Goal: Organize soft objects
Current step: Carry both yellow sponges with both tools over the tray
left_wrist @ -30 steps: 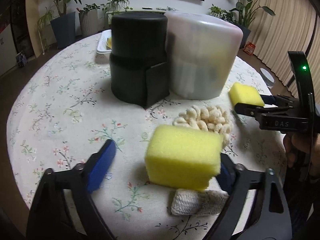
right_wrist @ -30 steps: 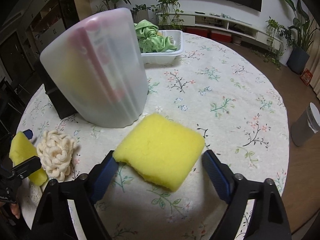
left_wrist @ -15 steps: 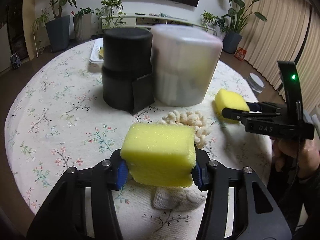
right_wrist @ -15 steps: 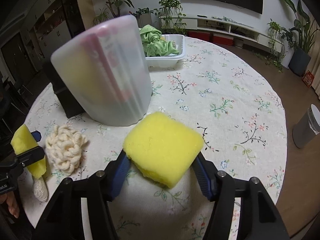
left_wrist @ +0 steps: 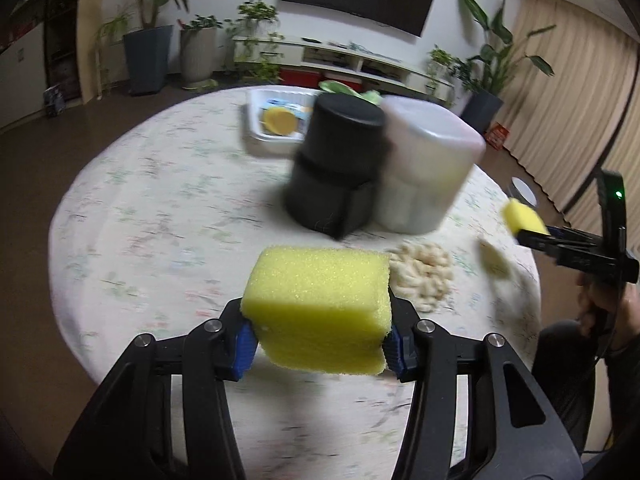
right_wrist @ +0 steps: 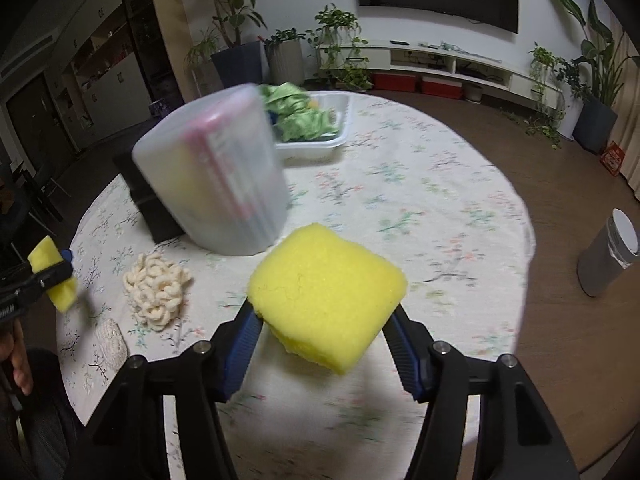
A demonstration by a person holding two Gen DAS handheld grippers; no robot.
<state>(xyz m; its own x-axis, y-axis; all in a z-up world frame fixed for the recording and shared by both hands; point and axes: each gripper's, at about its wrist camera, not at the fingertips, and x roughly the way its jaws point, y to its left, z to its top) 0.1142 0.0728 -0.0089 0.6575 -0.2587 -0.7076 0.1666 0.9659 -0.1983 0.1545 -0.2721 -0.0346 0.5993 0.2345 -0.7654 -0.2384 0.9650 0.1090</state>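
Observation:
My left gripper (left_wrist: 320,344) is shut on a yellow sponge (left_wrist: 320,308) and holds it above the round floral table (left_wrist: 160,208). My right gripper (right_wrist: 324,344) is shut on a second yellow sponge (right_wrist: 326,294), also lifted off the table. Each gripper with its sponge shows small in the other view: the right sponge (left_wrist: 522,216), the left sponge (right_wrist: 50,272). A cream looped scrubber (right_wrist: 158,290) lies on the cloth in front of the tubs, and a small white knitted pad (right_wrist: 112,342) lies nearer the table's edge.
A black tub (left_wrist: 340,168) and a frosted white tub (left_wrist: 428,168) stand together mid-table. Behind them a white tray (right_wrist: 320,144) holds green cloth (right_wrist: 304,120) and a yellow round item (left_wrist: 280,120). A grey bin (right_wrist: 612,256) stands on the floor at the right.
Both grippers closed on their sponges and lifted them off the table. Both views have risen and pulled back from the tubs.

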